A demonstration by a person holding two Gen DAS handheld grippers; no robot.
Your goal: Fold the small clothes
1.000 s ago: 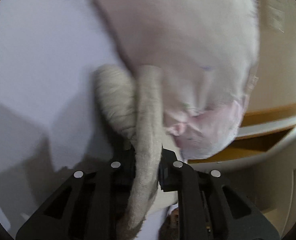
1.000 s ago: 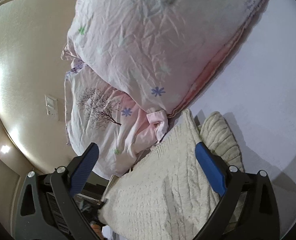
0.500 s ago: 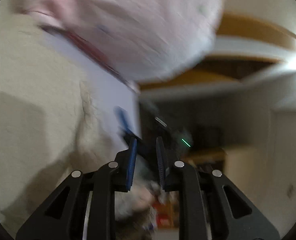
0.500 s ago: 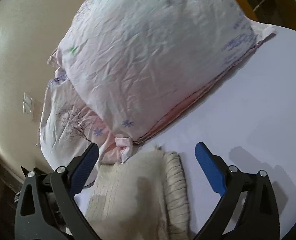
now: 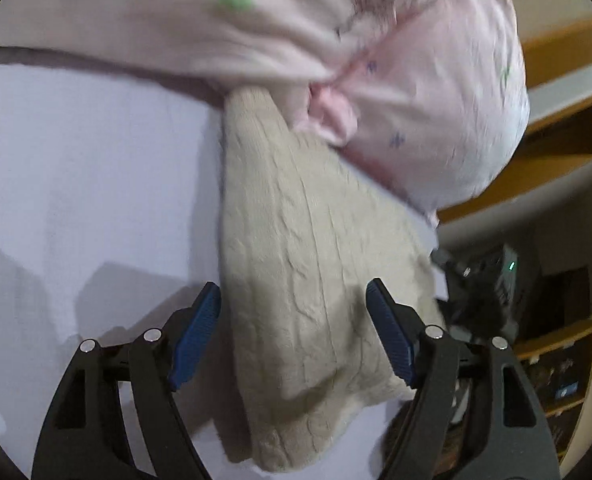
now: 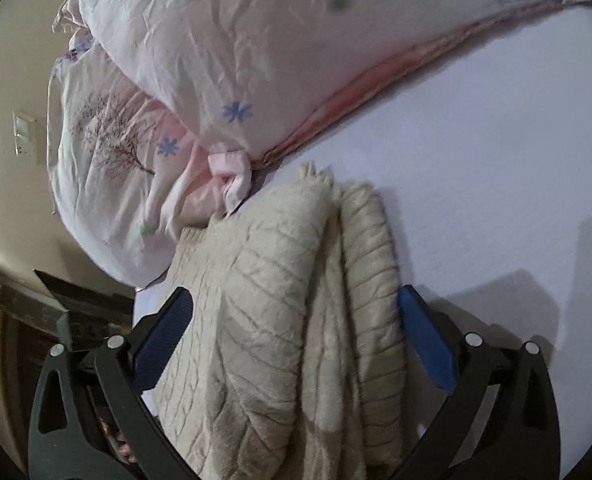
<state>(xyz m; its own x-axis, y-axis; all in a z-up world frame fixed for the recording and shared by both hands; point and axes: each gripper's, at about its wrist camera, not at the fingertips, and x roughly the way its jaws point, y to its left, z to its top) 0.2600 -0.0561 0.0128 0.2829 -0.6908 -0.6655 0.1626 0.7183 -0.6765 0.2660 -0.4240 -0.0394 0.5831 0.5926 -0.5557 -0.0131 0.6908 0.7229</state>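
Since the earlier frame, left gripper (image 5: 294,320) had released the cream sweater (image 5: 307,280) and spread wide. Right gripper (image 6: 296,328) stood wide; the sweater lay between both grippers' fingers, beside the pillow (image 6: 256,40).

We see one cream cable-knit sweater (image 5: 307,280) (image 6: 280,320) lying folded on the white sheet (image 5: 76,184) (ribbed edge doubled along its right side in the right wrist view), far end touching the pink pillow (image 6: 256,40), near end bunched and slightly rumpled.
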